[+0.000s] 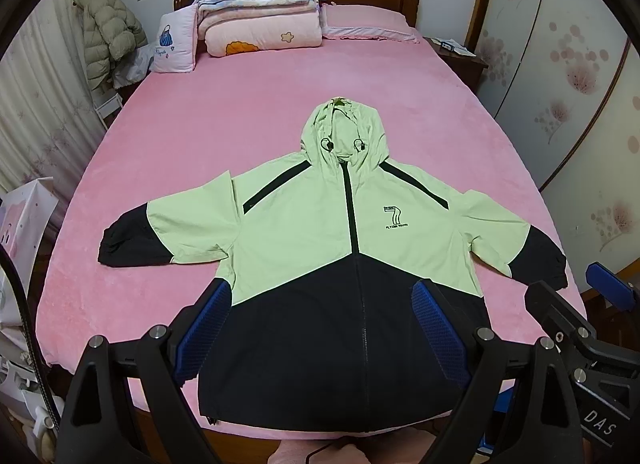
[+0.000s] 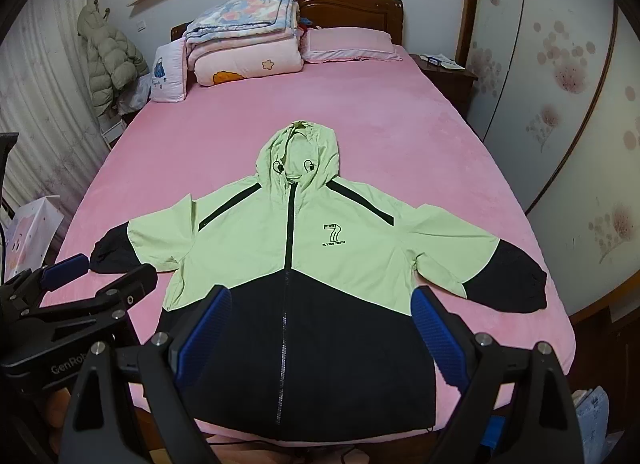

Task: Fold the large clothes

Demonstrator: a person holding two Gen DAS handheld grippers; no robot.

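Observation:
A light green and black hooded jacket point(image 1: 312, 232) lies flat, front up and zipped, on the pink bed point(image 1: 240, 111), with both sleeves spread out and the hood pointing to the headboard. It also shows in the right wrist view point(image 2: 280, 256). My left gripper point(image 1: 322, 300) is open and empty, held above the jacket's black hem. My right gripper point(image 2: 320, 308) is open and empty, also above the hem. The right gripper shows at the lower right of the left wrist view point(image 1: 576, 284). The left gripper shows at the lower left of the right wrist view point(image 2: 104, 272).
Folded quilts point(image 1: 260, 11) and pillows point(image 1: 368, 23) are stacked by the wooden headboard. A puffy coat point(image 1: 108, 31) hangs at the left wall. A nightstand point(image 1: 460, 55) stands at the right, beside wardrobe doors point(image 1: 560, 63). A paper bag point(image 1: 24, 215) stands left of the bed.

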